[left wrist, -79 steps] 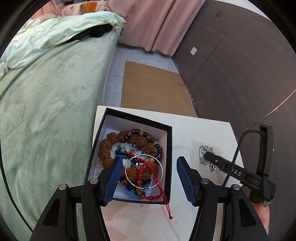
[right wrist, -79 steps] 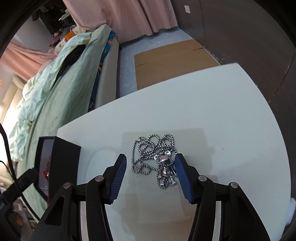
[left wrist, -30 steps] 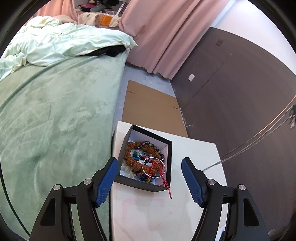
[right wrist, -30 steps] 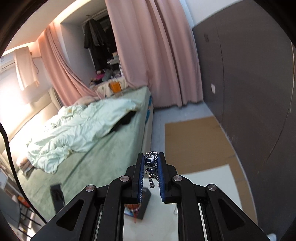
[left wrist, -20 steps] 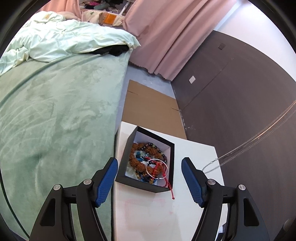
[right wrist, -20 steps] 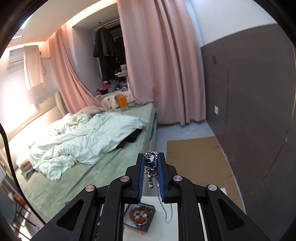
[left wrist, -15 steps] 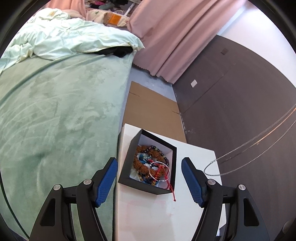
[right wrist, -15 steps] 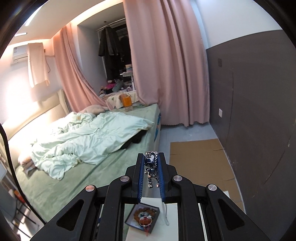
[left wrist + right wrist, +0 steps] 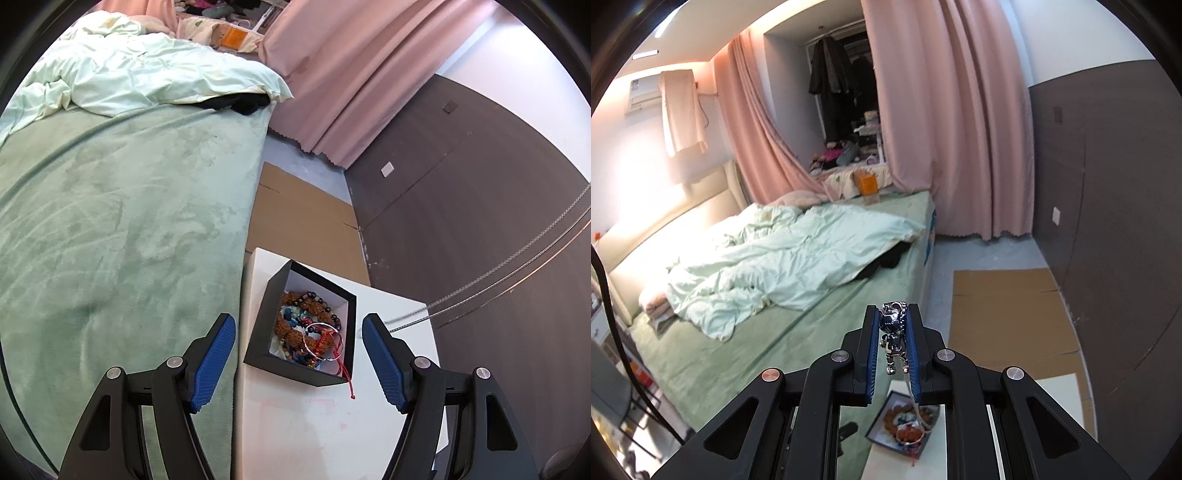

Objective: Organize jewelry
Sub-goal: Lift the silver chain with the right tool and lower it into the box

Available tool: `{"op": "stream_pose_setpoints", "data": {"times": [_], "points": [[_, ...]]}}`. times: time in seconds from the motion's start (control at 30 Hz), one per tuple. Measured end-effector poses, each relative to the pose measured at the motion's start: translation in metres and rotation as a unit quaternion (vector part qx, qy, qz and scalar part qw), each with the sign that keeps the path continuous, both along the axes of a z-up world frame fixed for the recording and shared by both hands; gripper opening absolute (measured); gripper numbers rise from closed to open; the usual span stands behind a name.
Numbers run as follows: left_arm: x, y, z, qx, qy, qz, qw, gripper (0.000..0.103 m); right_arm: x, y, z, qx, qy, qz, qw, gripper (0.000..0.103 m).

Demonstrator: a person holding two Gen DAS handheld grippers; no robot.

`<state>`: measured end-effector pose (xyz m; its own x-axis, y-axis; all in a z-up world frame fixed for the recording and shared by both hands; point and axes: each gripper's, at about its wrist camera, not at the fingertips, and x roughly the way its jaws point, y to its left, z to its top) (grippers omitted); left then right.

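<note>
The right gripper (image 9: 892,334) pinches a silver necklace (image 9: 893,341), whose chain hangs down to the tabletop (image 9: 306,424). The left gripper (image 9: 298,360) has its jaws spread wide above the black box (image 9: 258,343).

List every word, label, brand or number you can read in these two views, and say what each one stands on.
None can be read.
Orange box beyond the bed: whatever is printed on it is too blurred to read.
Black jewelry box on the white table: no lettering shows.
Left gripper and right gripper, shut on the silver pendant necklace: no markings show.
</note>
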<state>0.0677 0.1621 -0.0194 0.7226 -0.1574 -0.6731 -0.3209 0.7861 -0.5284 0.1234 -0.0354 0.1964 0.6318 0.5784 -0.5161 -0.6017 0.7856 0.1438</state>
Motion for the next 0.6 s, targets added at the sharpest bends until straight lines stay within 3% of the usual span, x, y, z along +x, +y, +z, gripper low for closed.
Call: {"op": "stream_pose_setpoints", "data": {"times": [0.6], "points": [[-0.013,0.026,-0.001,-0.016,-0.003,0.041,0.9990,0.072,0.021,0.017,-0.131,-0.032,0.119,0.012,0.992,0.015]]}}
